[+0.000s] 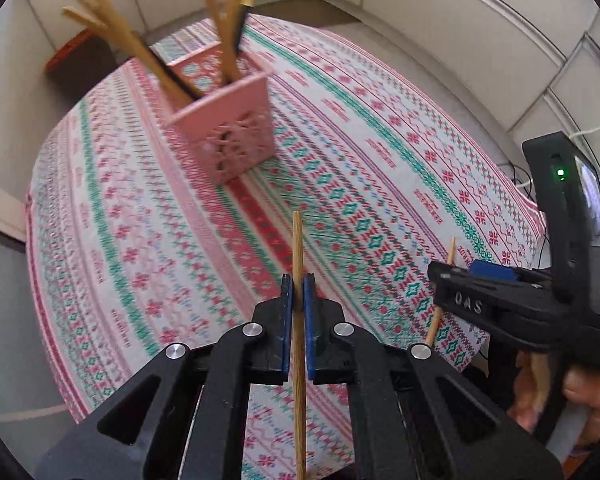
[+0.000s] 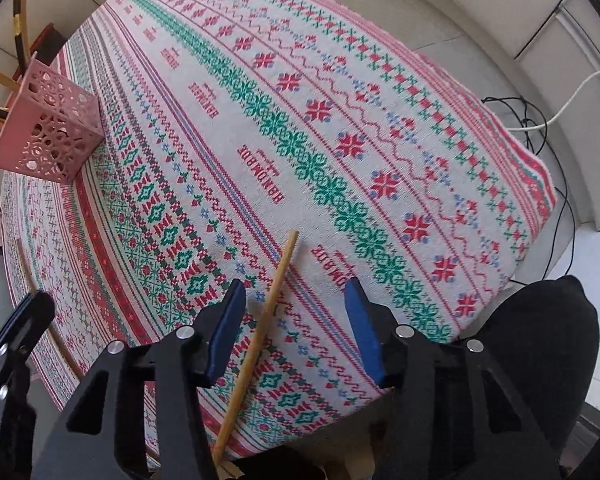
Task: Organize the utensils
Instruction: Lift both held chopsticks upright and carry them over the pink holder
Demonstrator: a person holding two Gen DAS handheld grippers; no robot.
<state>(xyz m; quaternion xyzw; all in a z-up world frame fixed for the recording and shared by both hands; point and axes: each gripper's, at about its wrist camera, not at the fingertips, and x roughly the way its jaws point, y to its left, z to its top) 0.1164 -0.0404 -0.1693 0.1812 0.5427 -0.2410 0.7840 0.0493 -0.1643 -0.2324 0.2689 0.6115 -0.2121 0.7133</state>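
Blue-padded black fingers of the left gripper (image 1: 299,292), at the bottom centre of the left wrist view, are clenched on a thin, pale wooden chopstick (image 1: 298,248); the stick runs nearly straight up the frame between the pads and appears to be clear of the cloth. At the bottom of the right wrist view, the right gripper (image 2: 296,300) has its fingers released, standing apart on either side of a second wooden chopstick (image 2: 274,292) without pressing on it. That stick lies flat on the surface, slanting from lower centre toward the middle of the frame, its lower end reaching the near edge.

Progress, as judged: well advanced. A pink perforated plastic holder (image 1: 230,120), square in section, stands in the upper left of both views and already carries a fan of wooden and dark-handled utensils (image 1: 224,28). Two sticks appear to remain: one in hand, one not yet gripped. No other loose item is visible on the red, green and white patterned tablecloth (image 2: 340,100).

Both sticks look slender, straight, smooth, unmarked and light tan.
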